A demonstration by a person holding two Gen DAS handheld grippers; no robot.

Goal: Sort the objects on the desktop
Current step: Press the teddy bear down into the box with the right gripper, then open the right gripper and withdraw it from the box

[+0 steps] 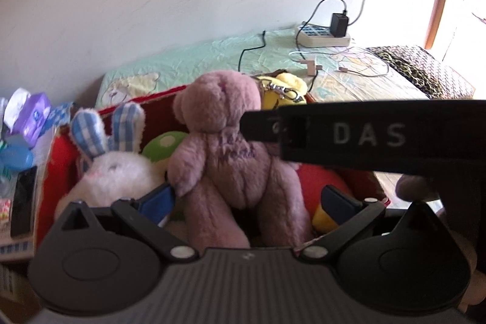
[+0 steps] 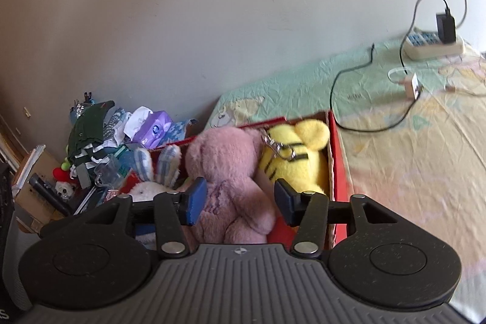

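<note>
A pink teddy bear (image 1: 231, 148) stands upright in a red box (image 1: 136, 105) among other plush toys. These are a white rabbit (image 1: 115, 172) with blue checked ears, a yellow striped plush (image 2: 297, 154), a green mushroom (image 1: 164, 144) and a red plush (image 1: 319, 178). My right gripper (image 2: 240, 202) is shut on the bear's (image 2: 231, 172) body. In the left wrist view one of its fingers (image 1: 264, 125) crosses in front of the bear's shoulder. My left gripper (image 1: 247, 201) is open, low in front of the box, with the bear's legs between its wide-apart fingers.
The box stands on a pale green and yellow printed cloth (image 2: 395, 148). A power strip (image 2: 431, 46) with a charger and loose cables (image 2: 364, 111) lies at the far right by the wall. Left of the box are a purple tissue pack (image 2: 155, 129), clothes (image 2: 88, 126) and clutter.
</note>
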